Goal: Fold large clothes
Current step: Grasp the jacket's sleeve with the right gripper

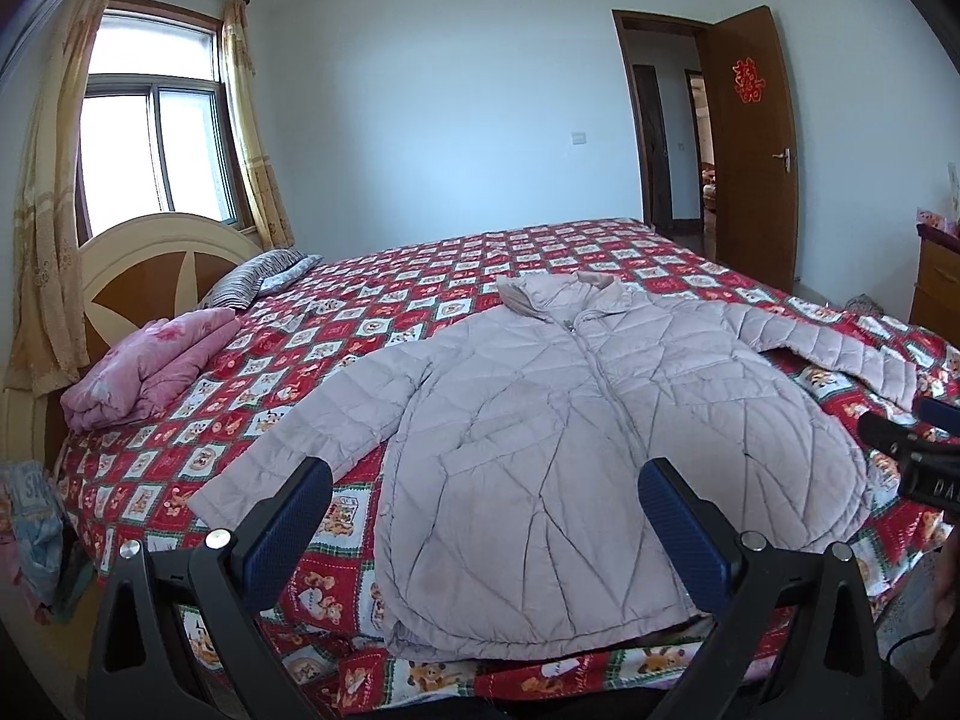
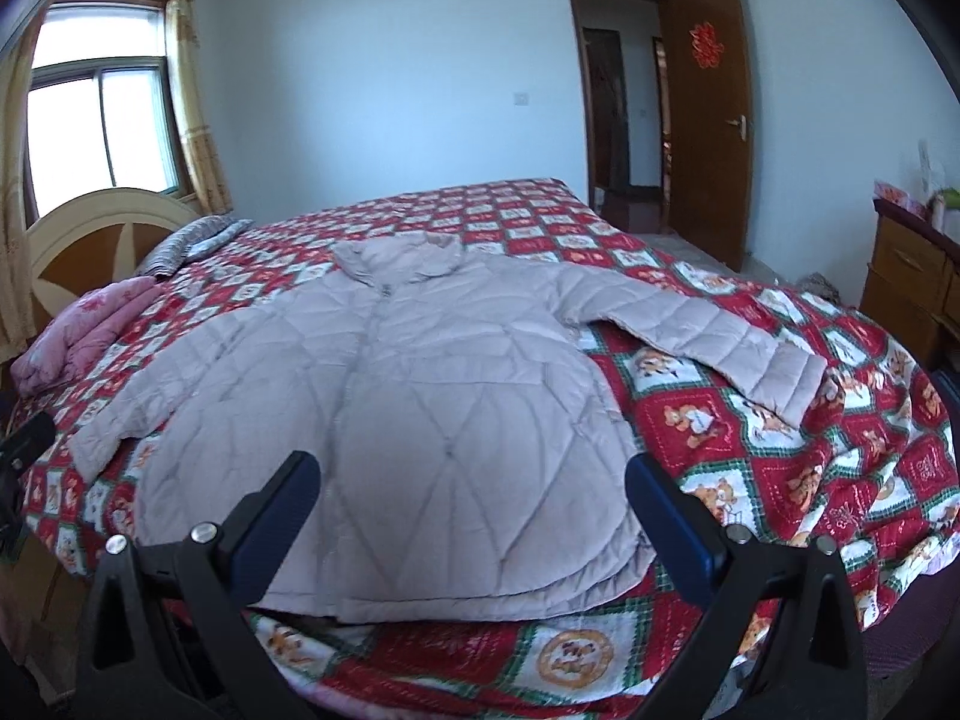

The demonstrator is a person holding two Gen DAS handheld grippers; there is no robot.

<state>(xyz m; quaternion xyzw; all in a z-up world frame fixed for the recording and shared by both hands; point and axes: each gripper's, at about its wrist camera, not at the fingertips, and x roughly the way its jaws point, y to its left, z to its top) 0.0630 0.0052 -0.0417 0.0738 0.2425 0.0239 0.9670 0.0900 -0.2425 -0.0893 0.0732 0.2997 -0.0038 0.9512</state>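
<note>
Left wrist view: pale pink quilted jacket point(image 1: 576, 420) centre frame, flat, collar-to-hem axis running away; hem nearest left gripper point(image 1: 486, 510); right gripper point(image 2: 474, 504) likewise; both wide open, empty.

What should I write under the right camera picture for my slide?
Open right gripper above a pale quilted jacket spread flat on the red patterned bedspread.

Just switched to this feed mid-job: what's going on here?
A person holds two grippers over a pale quilted jacket spread front-up on the bed, zipped, both sleeves out to the sides. The left gripper and right gripper both hover open near the hem, gripping nothing. No fold made yet. A pink folded blanket lies by the headboard.
</note>
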